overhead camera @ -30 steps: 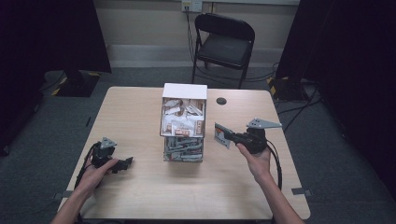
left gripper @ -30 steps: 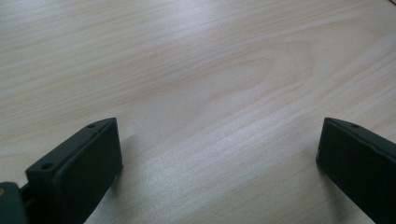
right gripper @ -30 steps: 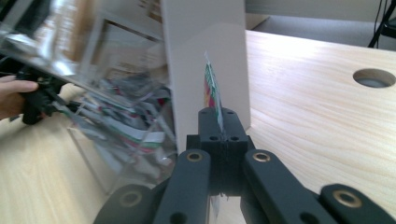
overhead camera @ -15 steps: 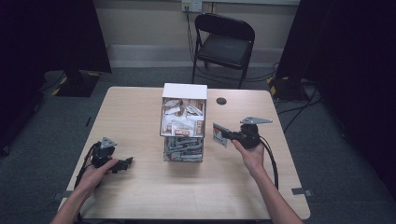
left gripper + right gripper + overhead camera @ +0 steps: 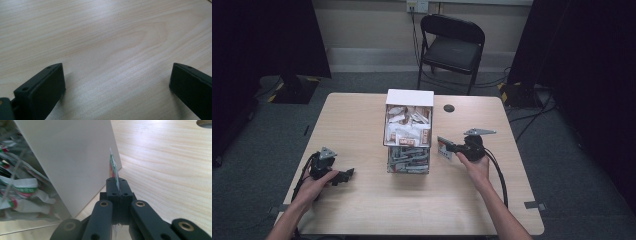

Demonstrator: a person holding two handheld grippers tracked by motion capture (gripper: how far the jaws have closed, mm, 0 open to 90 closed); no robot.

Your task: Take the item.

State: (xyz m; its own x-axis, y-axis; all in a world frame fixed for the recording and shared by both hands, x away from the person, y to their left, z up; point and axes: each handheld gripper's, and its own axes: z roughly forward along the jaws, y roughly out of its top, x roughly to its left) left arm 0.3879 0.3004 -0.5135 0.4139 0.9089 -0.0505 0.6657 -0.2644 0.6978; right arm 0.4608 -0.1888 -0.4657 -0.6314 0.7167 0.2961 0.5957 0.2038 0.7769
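The right gripper (image 5: 117, 185), jaws clamped on a thin sachet (image 5: 113, 168), holds it just beside the two-tier packet box (image 5: 408, 131), seemingly mid-transfer, while the left gripper (image 5: 343, 176) rests open, well apart.

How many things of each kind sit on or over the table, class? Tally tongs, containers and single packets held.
Tongs: 2, left and right
Containers of packets: 2, white box and clear bin
Held packet: 1
Total: 5
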